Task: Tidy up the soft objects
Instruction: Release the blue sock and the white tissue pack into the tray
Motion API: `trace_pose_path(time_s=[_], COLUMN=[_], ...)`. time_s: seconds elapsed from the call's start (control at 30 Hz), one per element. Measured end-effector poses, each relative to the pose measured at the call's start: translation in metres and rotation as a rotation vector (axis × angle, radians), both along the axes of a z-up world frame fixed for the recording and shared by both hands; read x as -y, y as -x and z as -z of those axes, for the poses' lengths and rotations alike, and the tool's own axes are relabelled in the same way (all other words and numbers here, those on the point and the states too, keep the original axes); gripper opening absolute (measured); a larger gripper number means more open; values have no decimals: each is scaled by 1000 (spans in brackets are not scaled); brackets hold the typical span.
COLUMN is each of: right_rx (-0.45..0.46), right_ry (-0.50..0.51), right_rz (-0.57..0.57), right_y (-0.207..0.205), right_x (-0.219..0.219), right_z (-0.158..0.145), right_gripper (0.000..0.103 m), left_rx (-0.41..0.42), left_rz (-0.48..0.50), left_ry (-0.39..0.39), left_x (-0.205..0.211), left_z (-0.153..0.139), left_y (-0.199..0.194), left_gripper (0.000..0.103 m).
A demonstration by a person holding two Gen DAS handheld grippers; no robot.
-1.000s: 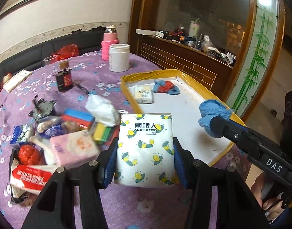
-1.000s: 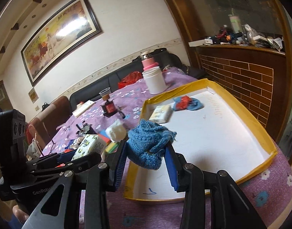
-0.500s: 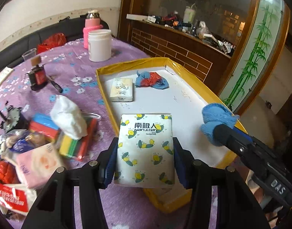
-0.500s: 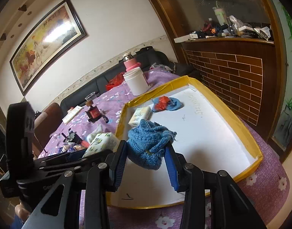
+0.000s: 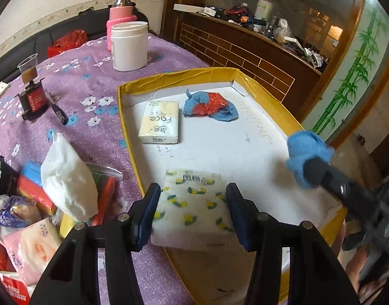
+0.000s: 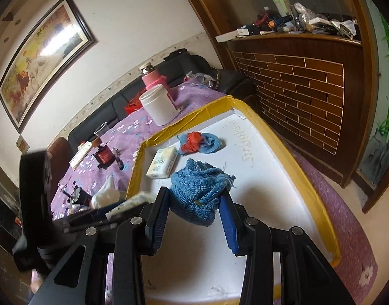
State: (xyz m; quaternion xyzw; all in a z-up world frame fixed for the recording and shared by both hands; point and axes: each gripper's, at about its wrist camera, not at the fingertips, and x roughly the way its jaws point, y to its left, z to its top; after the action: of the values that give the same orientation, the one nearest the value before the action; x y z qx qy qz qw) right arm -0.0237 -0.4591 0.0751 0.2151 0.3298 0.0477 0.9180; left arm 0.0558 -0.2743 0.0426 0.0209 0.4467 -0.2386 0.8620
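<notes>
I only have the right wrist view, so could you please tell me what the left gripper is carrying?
Observer: The left gripper has its jaws shut on a white tissue pack printed with small yellow and green motifs.
Operator: Thank you. Is it over the tray yet?
Observer: It overlaps the yellow tray at its near left rim, partly above the white floor.
Operator: Which soft items lie outside the tray?
Observer: A pink tissue pack lies on the table left of the tray, near a white stuffed bag.
</notes>
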Motion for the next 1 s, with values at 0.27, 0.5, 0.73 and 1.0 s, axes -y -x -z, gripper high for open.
trace_pose_path(time_s=[0.27,0.5,0.73,1.0], right_rx=[-85,-189,-237,-193], right_ry=[-2,33,44,22], right_rz=[-17,-38,-45,-16], right_y=[-42,-82,-95,-78], right_x=[-3,-12,-17,-14], right_z=[8,17,23,17], right_gripper=[42,42,46,56], left_rx=[18,2,25,82], left_rz=[33,50,57,68], left_ry=[3,16,5,-23], left_x=[6,15,16,20], left_z=[5,12,12,7], left_y=[-4,-13,-7,6], left_gripper=[51,51,51,65])
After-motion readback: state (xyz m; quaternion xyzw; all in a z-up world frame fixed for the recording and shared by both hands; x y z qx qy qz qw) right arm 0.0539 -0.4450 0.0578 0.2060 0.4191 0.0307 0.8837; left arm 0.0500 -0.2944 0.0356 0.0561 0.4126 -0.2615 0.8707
